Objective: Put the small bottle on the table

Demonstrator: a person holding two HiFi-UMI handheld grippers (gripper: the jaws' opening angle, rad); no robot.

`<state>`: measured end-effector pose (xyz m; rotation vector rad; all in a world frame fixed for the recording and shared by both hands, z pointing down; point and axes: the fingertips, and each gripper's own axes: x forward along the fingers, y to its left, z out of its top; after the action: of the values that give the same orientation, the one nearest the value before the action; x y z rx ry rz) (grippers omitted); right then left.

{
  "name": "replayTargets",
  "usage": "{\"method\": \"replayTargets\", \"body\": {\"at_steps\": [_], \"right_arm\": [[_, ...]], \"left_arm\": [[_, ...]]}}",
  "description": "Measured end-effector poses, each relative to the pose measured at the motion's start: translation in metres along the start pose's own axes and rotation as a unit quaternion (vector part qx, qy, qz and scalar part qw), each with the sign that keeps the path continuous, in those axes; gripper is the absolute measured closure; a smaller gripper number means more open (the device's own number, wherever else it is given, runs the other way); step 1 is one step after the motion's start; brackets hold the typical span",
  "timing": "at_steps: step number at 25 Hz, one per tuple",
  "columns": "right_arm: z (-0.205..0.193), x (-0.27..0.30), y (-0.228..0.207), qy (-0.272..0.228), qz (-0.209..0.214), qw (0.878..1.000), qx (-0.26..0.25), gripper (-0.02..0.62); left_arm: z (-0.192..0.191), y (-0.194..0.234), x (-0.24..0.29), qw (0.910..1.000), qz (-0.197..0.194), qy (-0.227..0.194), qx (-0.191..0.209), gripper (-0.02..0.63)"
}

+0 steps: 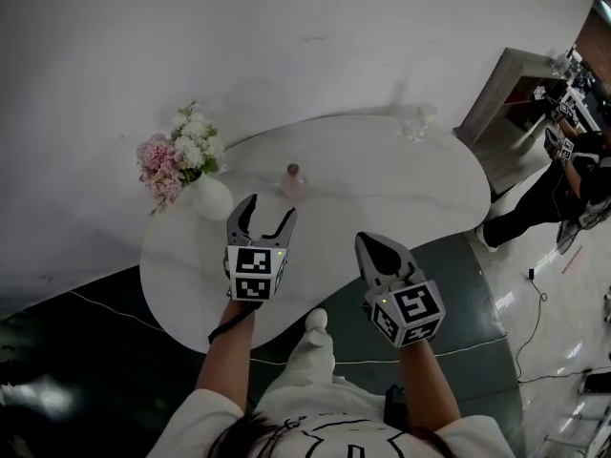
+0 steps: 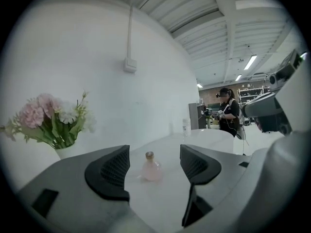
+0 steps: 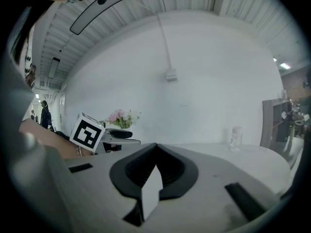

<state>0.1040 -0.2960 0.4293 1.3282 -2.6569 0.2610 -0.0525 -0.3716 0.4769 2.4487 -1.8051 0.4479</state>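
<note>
**Small bottle on the table, open gripper just behind it**

Nearest to the person, the right gripper [image 1: 379, 249] hung over the near edge of the white rounded stone-look table [image 1: 382, 189]. Its jaws were pressed together with nothing between them. The left gripper [image 1: 270, 210] was over the table's left half, its jaws wide apart and empty.

Beyond the left gripper, near but not touching it, the small pink glass bottle with a brown cap [image 1: 293, 181] stood upright, towards the far edge. The task therefore looked done.

The danger I judged was a careless move of the left gripper. The bottle was in line with the gap between its jaws, so a push forward or a sideways swing could knock it over. It looked light and narrow, and it might roll to an edge.

A round white vase of pink and white flowers [image 1: 212, 198] stood at the left edge, where a swing to the left could also hit it.

I counted two grippers, one pink bottle, one vase, and one clear glass vessel [image 1: 417, 122] at the far right edge.
</note>
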Motion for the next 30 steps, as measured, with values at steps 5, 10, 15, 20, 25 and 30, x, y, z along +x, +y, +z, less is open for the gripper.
{"method": "replayTargets", "body": {"at_steps": [5, 10, 15, 20, 25, 30], "right_arm": [[0.004, -0.033, 0.020, -0.009, -0.007, 1.000, -0.005, 0.601], [0.013, -0.064, 0.045, -0.024, -0.012, 0.999, -0.018, 0.601], [0.021, -0.087, 0.069, -0.034, -0.015, 0.999, -0.031, 0.601], [0.036, -0.100, 0.084, -0.050, -0.019, 0.998, -0.045, 0.601], [0.050, -0.105, 0.095, -0.062, -0.030, 0.996, -0.061, 0.601], [0.067, -0.113, 0.111, -0.066, -0.049, 0.993, -0.083, 0.601]], "left_arm": [[0.011, -0.008, -0.039, 0.9999, 0.000, -0.013, 0.011, 0.273], [0.030, -0.012, -0.083, 0.9989, 0.005, -0.044, 0.013, 0.273], [0.044, -0.014, -0.126, 0.9976, 0.004, -0.068, 0.011, 0.273], [0.064, -0.012, -0.160, 0.9954, 0.002, -0.095, 0.011, 0.273], [0.080, -0.007, -0.186, 0.9929, -0.007, -0.118, 0.017, 0.273], [0.090, 0.000, -0.208, 0.9917, -0.019, -0.125, 0.021, 0.352]]}}
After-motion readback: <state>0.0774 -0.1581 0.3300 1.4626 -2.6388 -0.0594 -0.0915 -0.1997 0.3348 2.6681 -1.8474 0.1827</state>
